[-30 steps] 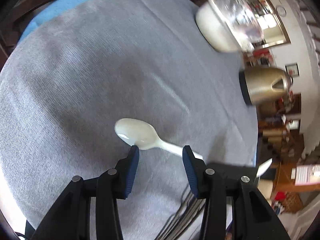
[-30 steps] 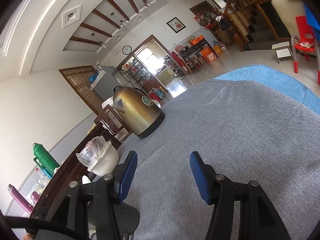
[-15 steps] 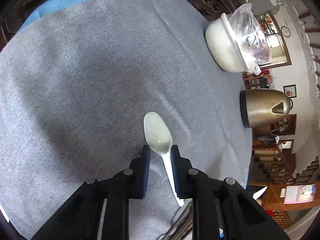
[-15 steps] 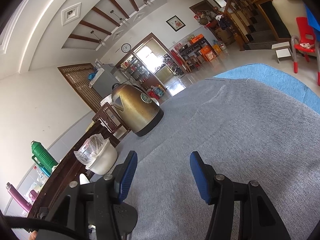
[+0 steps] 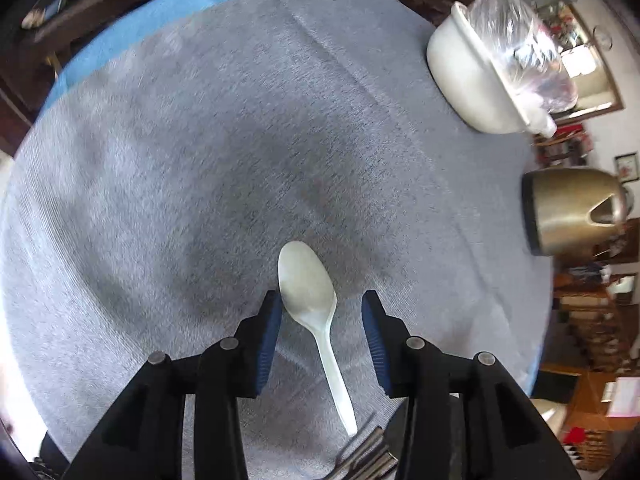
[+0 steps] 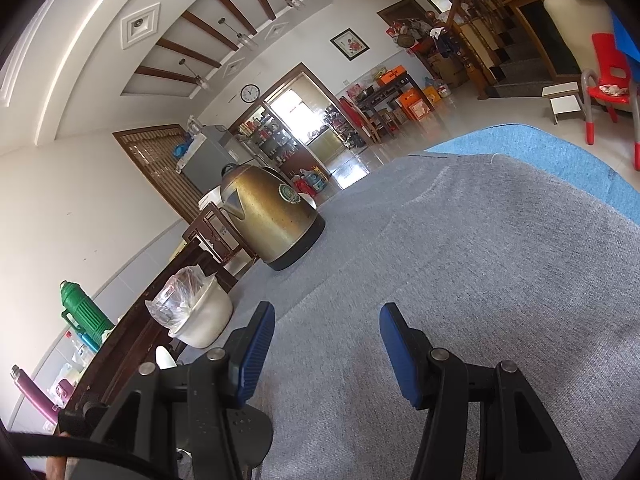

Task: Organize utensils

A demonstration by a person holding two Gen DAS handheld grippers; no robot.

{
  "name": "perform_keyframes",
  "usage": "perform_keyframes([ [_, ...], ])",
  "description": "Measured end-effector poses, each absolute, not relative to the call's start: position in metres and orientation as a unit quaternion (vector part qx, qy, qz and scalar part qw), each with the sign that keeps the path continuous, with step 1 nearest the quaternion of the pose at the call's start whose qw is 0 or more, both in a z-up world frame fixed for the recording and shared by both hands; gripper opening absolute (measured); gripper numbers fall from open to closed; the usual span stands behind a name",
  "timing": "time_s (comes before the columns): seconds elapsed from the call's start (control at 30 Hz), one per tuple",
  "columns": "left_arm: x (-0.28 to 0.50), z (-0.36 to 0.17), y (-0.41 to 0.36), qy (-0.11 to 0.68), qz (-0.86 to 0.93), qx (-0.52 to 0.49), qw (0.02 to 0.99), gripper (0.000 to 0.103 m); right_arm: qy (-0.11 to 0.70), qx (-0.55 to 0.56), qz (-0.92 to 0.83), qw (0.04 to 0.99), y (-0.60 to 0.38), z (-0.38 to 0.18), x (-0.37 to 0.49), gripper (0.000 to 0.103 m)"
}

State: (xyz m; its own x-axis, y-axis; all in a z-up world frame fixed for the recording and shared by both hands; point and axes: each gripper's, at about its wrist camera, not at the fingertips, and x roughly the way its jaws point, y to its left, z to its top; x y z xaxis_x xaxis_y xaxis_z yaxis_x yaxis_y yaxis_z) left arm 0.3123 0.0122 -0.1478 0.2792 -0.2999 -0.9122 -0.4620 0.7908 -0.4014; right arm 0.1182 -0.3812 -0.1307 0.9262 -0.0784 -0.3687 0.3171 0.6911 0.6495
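Flanking kettle (image 5: 572, 210), bagged pot (image 5: 476, 84).

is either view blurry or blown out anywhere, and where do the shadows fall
Left wrist view: grey tablecloth smeared by motion blur, dark shadow patches around the white spoon, the plastic bag glares. Right wrist view: sharp, the doorway is blown out, straight lines bow with fisheye distortion.
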Motion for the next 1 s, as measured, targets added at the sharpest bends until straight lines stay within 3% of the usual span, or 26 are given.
perform_keyframes([
  [0.1,0.321,-0.146,0.005,0.6,0.069,-0.285,0.744,0.041,0.163,0.377,-0.11,0.905,-0.381,-0.132,0.12,0.059],
  [0.2,0.323,-0.145,-0.001,0.598,0.077,-0.245,0.759,0.028,0.168,0.376,-0.111,0.904,-0.382,-0.133,0.121,0.059],
  [0.63,0.313,-0.13,-0.017,0.561,0.025,-0.213,0.8,0.027,0.159,0.367,-0.1,0.911,-0.377,-0.13,0.12,0.059],
  [1.0,0.255,-0.011,-0.043,0.432,-0.072,-0.203,0.876,0.027,0.163,0.371,-0.104,0.908,-0.38,-0.132,0.121,0.059],
])
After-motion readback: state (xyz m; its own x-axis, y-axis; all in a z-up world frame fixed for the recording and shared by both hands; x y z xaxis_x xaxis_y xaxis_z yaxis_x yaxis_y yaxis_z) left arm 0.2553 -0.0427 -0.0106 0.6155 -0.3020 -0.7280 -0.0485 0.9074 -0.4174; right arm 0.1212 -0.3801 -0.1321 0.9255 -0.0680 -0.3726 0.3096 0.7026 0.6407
